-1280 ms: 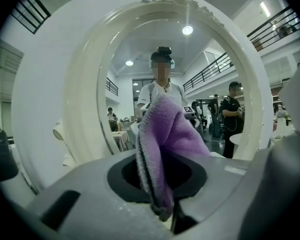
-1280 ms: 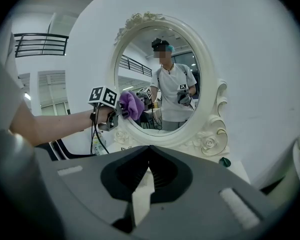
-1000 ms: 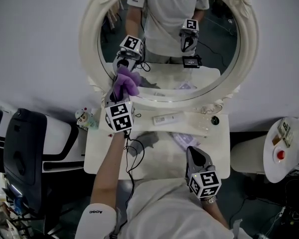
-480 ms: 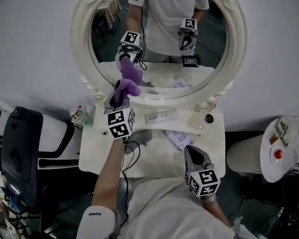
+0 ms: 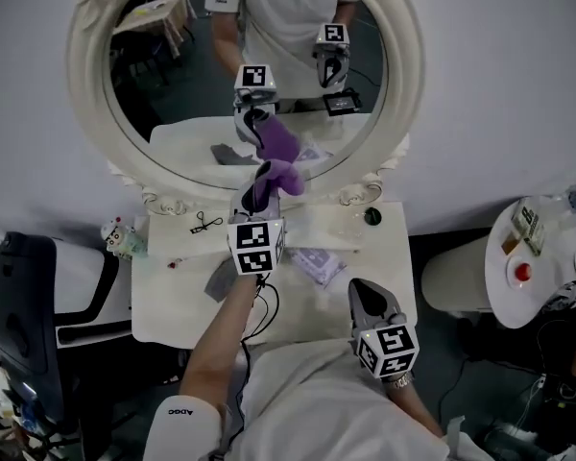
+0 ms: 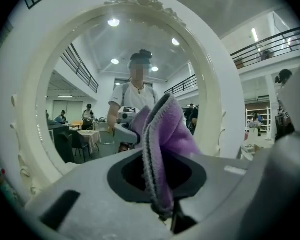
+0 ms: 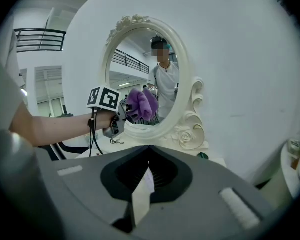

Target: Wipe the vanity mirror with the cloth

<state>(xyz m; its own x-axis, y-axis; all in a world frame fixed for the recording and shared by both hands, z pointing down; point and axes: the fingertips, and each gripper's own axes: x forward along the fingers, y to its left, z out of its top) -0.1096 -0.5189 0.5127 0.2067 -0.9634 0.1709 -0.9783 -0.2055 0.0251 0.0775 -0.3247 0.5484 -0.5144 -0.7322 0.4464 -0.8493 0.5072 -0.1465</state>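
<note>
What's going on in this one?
A person holds a gripper in each hand at a white vanity table. The left gripper is shut on a purple cloth, which meets its own reflection low on the oval mirror, so wiping looks under way. The right gripper hangs back near the person's body, fingers together and empty.

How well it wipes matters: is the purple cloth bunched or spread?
Bunched: the purple cloth sticks out of the left gripper as a folded wad.
</note>
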